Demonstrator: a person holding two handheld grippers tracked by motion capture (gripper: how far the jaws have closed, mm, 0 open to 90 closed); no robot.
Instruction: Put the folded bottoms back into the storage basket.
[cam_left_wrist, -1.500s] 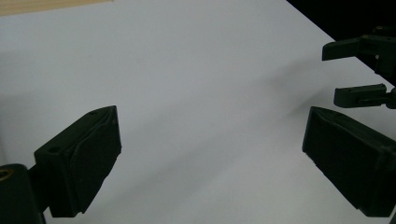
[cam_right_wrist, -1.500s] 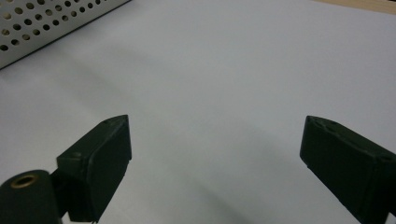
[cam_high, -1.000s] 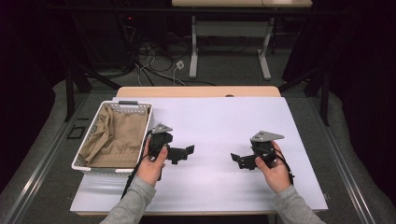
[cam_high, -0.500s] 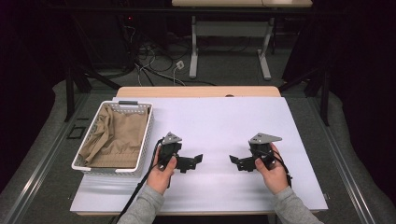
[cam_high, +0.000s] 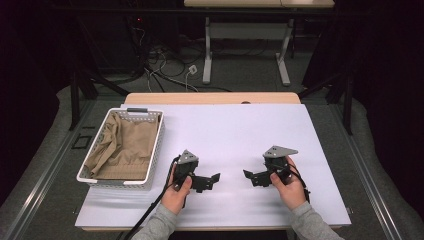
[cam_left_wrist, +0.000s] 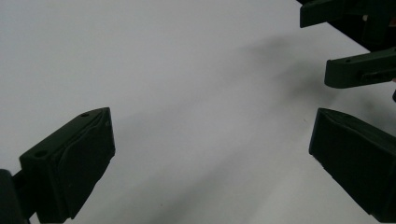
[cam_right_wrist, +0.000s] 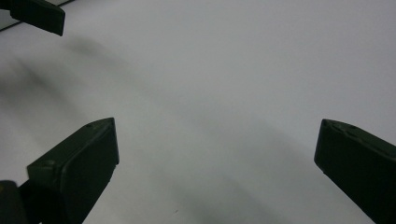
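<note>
**Cloth in the basket, both grippers empty**

The tan cloth (cam_high: 122, 146) lies bunched in the white basket (cam_high: 152, 150) at the desk's left edge. Near the front edge, the left gripper (cam_high: 215, 178) and right gripper (cam_high: 246, 174) face each other, jaws spread, holding nothing. The stowing looks finished.

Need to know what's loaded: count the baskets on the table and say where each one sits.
1. The white basket sits at the table's left edge, holding tan cloth, left of the left gripper.
</note>
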